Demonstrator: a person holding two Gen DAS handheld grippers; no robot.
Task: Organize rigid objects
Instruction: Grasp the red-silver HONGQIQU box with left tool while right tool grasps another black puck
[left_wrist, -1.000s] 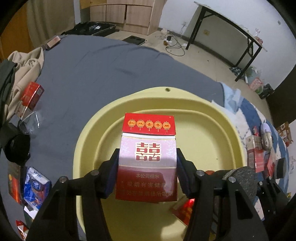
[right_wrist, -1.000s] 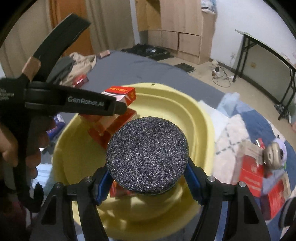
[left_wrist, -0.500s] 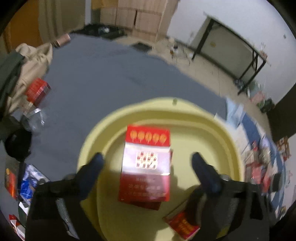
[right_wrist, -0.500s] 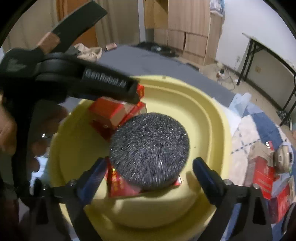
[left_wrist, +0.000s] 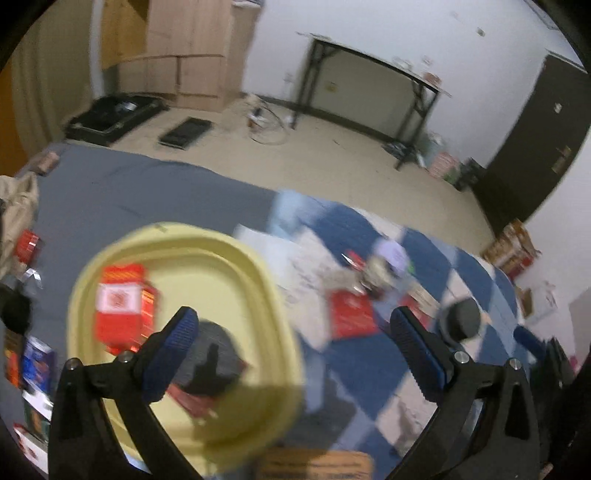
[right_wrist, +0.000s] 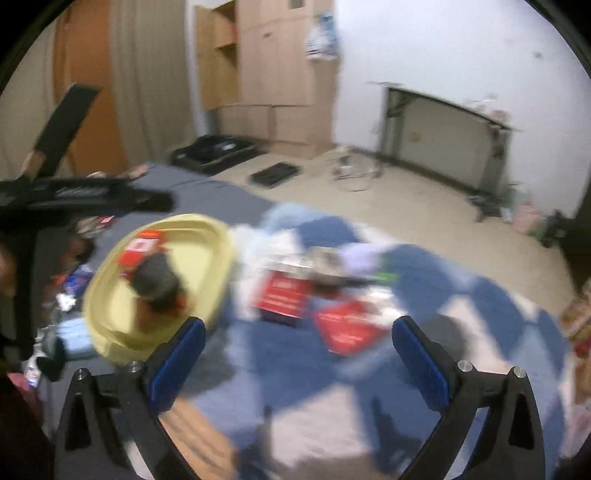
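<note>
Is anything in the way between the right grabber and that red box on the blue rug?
Nothing visible blocks it. The right gripper is open, and only bare blue-and-white rug lies between it and the flat red box.

Home bedroom: bed (left_wrist: 129, 192), wooden wardrobe (right_wrist: 273, 66), folding table (left_wrist: 373, 74).

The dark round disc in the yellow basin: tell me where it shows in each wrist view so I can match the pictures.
Left wrist: dark round disc low and left of centre, just past the left finger of the open left gripper.
Right wrist: disc at mid-left, small and blurred.
Shared landmark: the yellow basin, with the red box beside the disc.
</note>
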